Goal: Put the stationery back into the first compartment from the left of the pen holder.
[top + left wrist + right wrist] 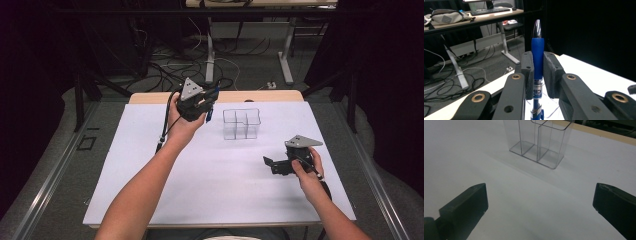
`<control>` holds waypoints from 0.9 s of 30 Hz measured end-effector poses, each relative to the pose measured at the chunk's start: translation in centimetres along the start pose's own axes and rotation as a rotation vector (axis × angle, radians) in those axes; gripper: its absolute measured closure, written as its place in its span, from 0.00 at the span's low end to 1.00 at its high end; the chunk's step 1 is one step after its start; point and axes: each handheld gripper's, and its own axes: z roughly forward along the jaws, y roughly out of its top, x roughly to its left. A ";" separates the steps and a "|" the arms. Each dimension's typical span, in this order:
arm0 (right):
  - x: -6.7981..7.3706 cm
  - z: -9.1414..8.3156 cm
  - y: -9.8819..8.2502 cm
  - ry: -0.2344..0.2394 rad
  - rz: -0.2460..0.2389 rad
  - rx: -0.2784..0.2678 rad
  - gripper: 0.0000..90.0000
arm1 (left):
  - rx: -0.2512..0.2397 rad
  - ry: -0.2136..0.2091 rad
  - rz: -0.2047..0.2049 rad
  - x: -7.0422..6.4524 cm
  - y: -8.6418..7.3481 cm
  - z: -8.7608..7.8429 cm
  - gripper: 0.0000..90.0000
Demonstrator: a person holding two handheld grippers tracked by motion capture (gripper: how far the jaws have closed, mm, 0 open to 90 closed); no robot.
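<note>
Standing betw. left tongs (538, 72): pen (537, 57)

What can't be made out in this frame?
- Pen: its lower end runs off the bottom edge of the left gripper view; the print is partly hidden by the left claw.
- Clear organizer: its top is cut off in the right gripper view.

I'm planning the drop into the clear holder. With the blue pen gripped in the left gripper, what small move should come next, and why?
Probably carry the left gripper sideways until it is over the clear holder. Its fingers clamp the blue pen, which hangs beside the holder, not above it. The holder's compartments look empty, and the right gripper rests open, apart from the holder.
</note>
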 end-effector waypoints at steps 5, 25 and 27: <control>-0.1 -0.1 0.0 -0.005 -0.010 -0.005 0.00 | -0.018 -0.006 -0.022 -0.2 0.3 0.5 0.89; -0.1 0.0 0.0 0.008 0.003 -0.007 0.00 | -0.075 0.016 -0.091 -1.2 0.1 3.7 0.89; -0.1 0.0 0.0 0.006 0.002 -0.006 0.00 | -0.068 0.014 -0.089 -1.2 0.0 4.1 0.89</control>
